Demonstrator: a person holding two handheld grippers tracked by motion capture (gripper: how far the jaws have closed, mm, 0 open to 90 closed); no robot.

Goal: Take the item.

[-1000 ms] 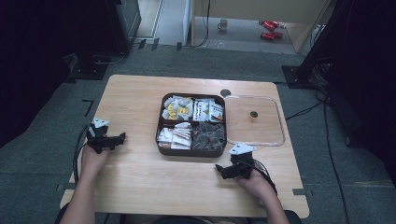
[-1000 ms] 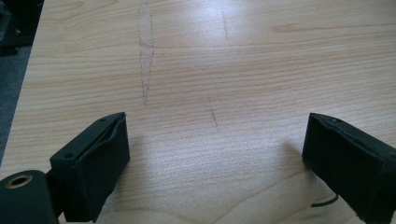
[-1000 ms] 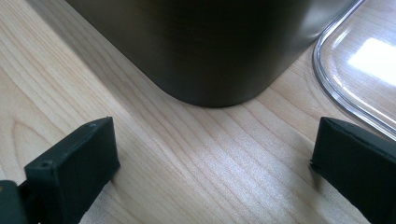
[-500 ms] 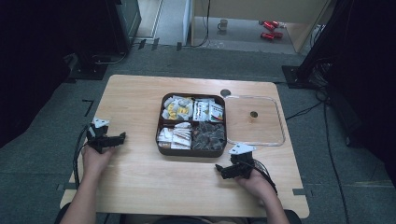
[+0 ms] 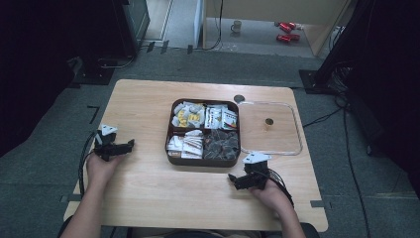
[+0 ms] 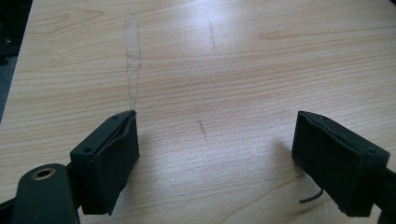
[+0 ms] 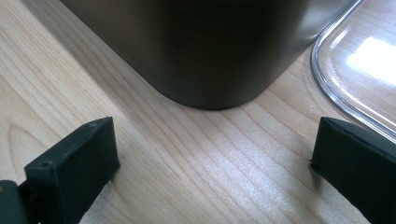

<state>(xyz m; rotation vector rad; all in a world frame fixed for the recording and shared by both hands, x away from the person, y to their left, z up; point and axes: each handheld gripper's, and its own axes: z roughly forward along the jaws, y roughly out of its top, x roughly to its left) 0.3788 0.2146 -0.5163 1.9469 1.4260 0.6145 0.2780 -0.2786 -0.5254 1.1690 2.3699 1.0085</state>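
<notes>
At the left of the tabletop, the left hand-held gripper rests low in the person's hand, pointing toward the middle. Its own view shows its jaws wide apart with only bare wood between them, so it holds nothing. It looks parked clear of the work, probably waiting for its turn.

In the middle sits the box, a dark brown one with four compartments. The two far ones hold yellow-and-white and black-and-white packets, the near left one pale packets, and the near right one dark wrapped pieces. It stands open, which suggests its contents are meant to be reached or covered.

Just in front of the box's near right corner is the right hand-held gripper, held low near the wood. In its own view the jaws stand well apart and empty, and the box's rounded corner rises just ahead of them. It seems placed to work on either the box or the lid.

The clear lid lies flat beside the box on its right, their edges near or touching. A small round knob sits at its centre. Set down there, it stays within easy reach of the right gripper.
</notes>
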